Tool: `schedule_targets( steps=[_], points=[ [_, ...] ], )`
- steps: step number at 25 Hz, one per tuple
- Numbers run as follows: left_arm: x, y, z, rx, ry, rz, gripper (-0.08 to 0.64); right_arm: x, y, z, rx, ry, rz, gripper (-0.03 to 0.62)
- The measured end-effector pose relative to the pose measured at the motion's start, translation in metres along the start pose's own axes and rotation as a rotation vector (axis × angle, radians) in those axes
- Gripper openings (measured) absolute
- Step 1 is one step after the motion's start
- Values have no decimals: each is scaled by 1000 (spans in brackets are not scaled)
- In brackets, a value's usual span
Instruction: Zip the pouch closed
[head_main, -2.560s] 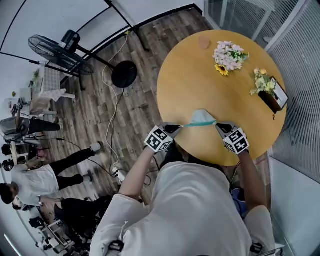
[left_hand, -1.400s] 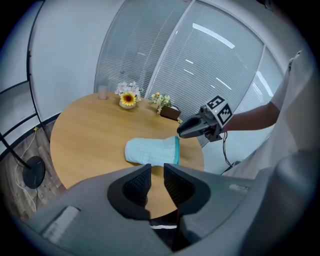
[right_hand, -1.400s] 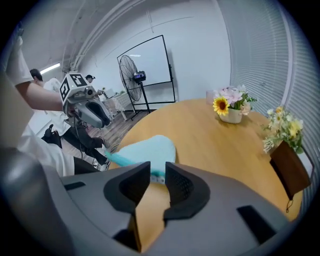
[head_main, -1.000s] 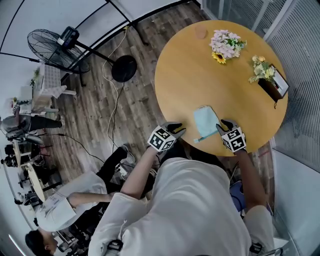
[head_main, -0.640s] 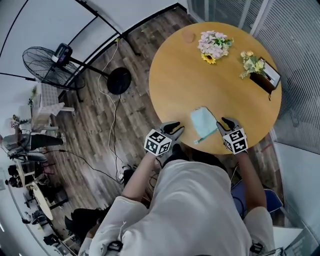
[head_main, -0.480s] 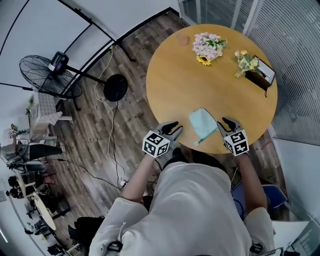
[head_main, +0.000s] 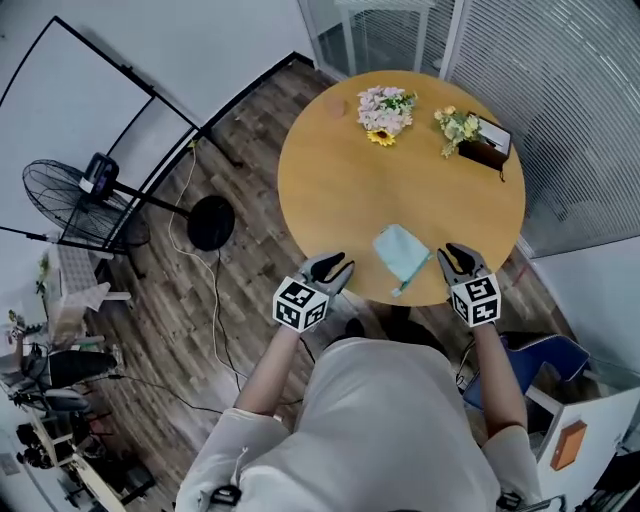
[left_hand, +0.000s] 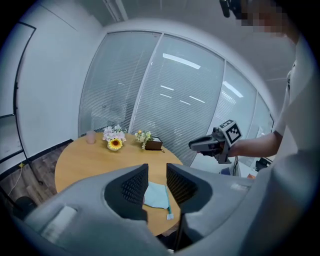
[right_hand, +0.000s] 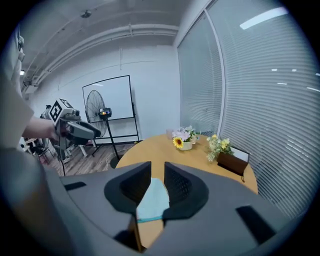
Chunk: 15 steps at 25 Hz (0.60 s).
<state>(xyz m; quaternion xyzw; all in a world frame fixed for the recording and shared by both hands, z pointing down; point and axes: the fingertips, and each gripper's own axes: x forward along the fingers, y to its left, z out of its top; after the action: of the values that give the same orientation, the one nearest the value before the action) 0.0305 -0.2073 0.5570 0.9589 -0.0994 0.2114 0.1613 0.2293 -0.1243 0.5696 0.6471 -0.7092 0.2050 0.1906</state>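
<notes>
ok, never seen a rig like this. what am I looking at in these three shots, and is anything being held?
No robot: a person holds tongs in each hand, and the marker cubes are part of them. The head view comes from a camera on the person's head, looking steeply down at the left tongs and right tongs. The two gripper views come from cameras riding on each pair, looking along its jaws. On the round wooden table lie a light blue pouch near the person and, at the far side, pink flowers, yellow flowers and a dark box. Nothing is held: both pairs of jaws stand slightly apart and empty, with the pouch seen through the gap. The right jaws have just been closing.
</notes>
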Motion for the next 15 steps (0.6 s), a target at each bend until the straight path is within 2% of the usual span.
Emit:
schedule_targets(
  steps=[9,15],
  points=[
    [-41,-21,30,57,-67,-66,120,-82,38,23,58,-118,-180,60],
    [-52,-53,45,91,-119,-120,104,-142,55,25,81,-198,-277,44]
  ],
)
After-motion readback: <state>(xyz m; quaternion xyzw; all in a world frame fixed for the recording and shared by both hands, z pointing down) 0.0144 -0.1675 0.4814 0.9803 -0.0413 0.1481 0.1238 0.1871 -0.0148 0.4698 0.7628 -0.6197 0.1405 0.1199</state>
